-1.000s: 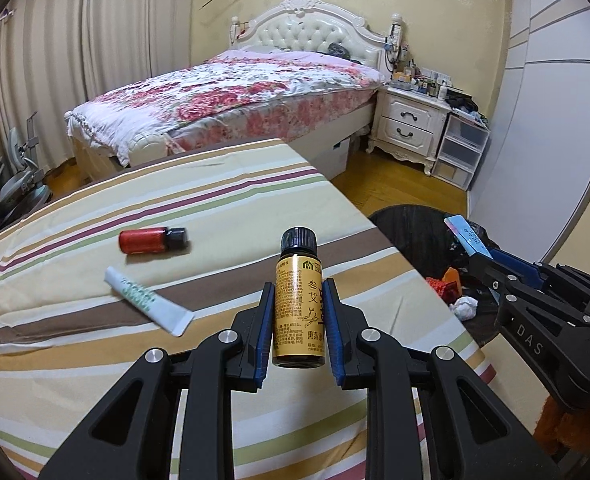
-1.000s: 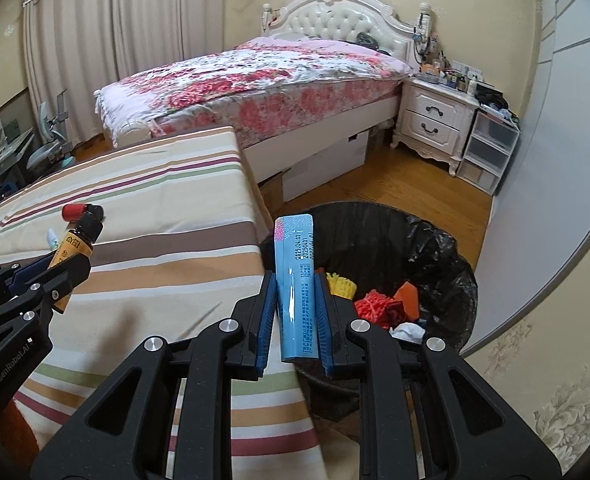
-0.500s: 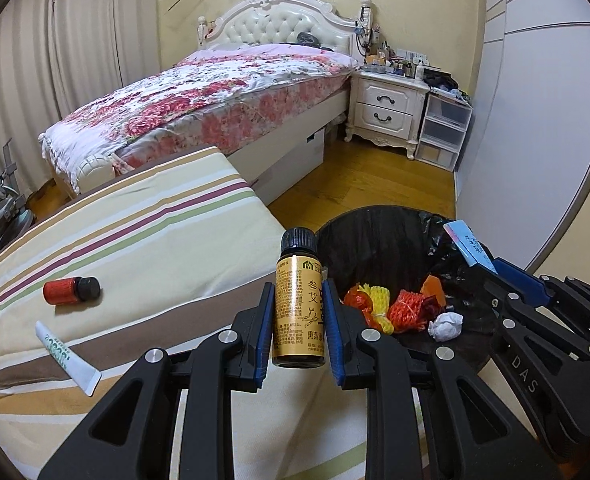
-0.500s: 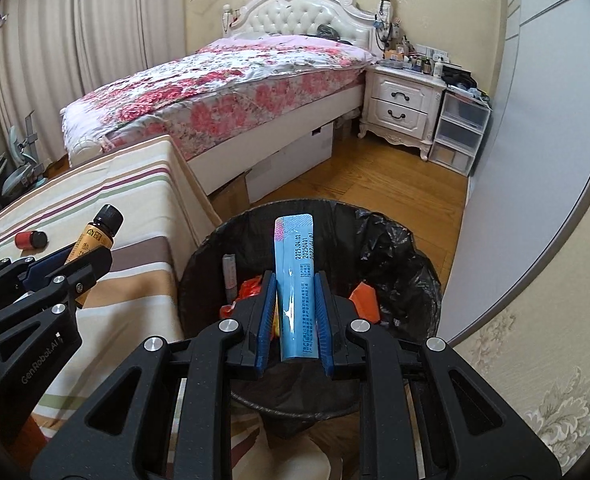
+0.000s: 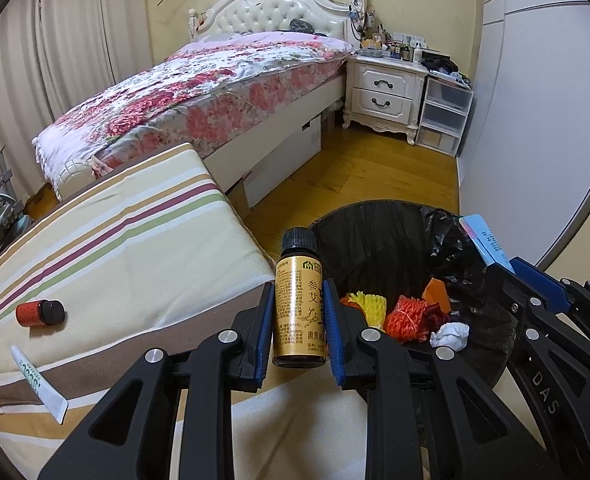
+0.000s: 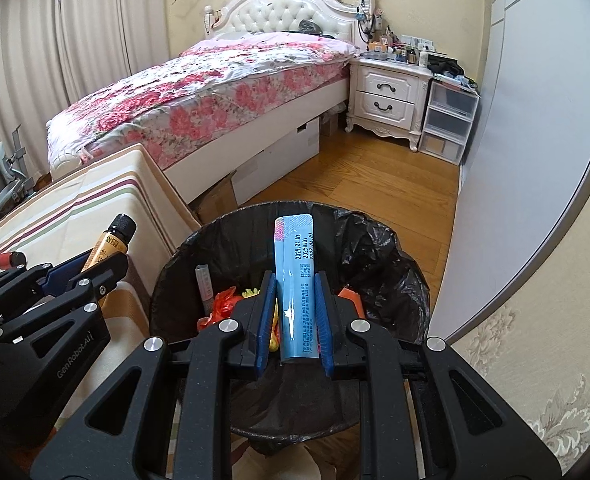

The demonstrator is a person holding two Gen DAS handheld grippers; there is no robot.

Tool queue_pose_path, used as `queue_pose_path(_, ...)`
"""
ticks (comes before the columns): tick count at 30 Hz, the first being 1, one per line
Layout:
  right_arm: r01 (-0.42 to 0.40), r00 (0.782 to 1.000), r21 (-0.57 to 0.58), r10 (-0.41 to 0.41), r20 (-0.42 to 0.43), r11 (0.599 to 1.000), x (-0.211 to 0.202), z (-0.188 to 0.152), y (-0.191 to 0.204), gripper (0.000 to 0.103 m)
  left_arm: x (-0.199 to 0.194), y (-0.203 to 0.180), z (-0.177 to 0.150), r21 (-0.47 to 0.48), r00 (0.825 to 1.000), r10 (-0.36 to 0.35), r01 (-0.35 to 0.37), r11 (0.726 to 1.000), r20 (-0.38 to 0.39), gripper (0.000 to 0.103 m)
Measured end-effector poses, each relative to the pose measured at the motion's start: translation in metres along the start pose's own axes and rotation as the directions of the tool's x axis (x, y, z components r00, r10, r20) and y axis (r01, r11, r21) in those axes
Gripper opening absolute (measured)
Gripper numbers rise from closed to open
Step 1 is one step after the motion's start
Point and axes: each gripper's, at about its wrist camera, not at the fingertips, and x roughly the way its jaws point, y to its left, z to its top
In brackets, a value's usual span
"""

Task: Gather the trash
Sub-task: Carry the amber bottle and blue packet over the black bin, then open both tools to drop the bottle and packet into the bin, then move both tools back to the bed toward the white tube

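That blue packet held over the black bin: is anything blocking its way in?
Nothing visible does. The blue packet, clamped in the right hand-held gripper, is over the open mouth of the bin. There is no lid; only trash lies inside. The left hand-held gripper is off to the side.

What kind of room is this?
A bedroom, most likely. There is a bed with a flowery cover and a padded headboard, and a white nightstand beside it. Long curtains hang on the left wall.
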Motion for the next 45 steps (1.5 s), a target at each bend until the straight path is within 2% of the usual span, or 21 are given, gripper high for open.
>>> queue_pose_path(18, 0.019, 1.0, 0.045, -0.018, -0.016, 0.999, 0.019, 0.004, -0.017, 0.021, 0.018, -0.016, 0.01, 0.044, 1.0, -0.005, 0.006, 0.999, -0.026, 0.026)
queue_pose_path(20, 0.018, 1.0, 0.046, -0.018, -0.018, 0.999, 0.02, 0.003, -0.017, 0.022, 0.017, -0.018, 0.01, 0.049, 1.0, -0.001, 0.002, 0.999, -0.021, 0.033)
queue_pose_path(23, 0.029, 1.0, 0.046, -0.028, -0.009, 0.999, 0.018, 0.002, -0.016, 0.037, 0.015, -0.019, 0.01, 0.051, 1.0, 0.005, -0.004, 0.999, -0.01, 0.045)
queue_pose_path(27, 0.037, 0.999, 0.049, -0.037, -0.005, 0.998, 0.016, 0.001, -0.017, 0.039, 0.013, -0.018, 0.01, 0.042, 1.0, 0.01, -0.01, 0.999, -0.001, 0.059)
queue_pose_path(36, 0.059, 0.998, 0.061, -0.059, 0.002, 0.996, 0.011, -0.001, -0.021, 0.057, 0.005, -0.009, 0.014, 0.006, 1.0, 0.022, -0.022, 1.0, 0.013, 0.071)
queue_pose_path(45, 0.047, 0.999, 0.054, -0.048, 0.008, 0.997, 0.003, -0.003, -0.012, 0.065, -0.012, 0.008, 0.006, -0.024, 0.998, 0.051, -0.051, 0.998, 0.023, 0.071)
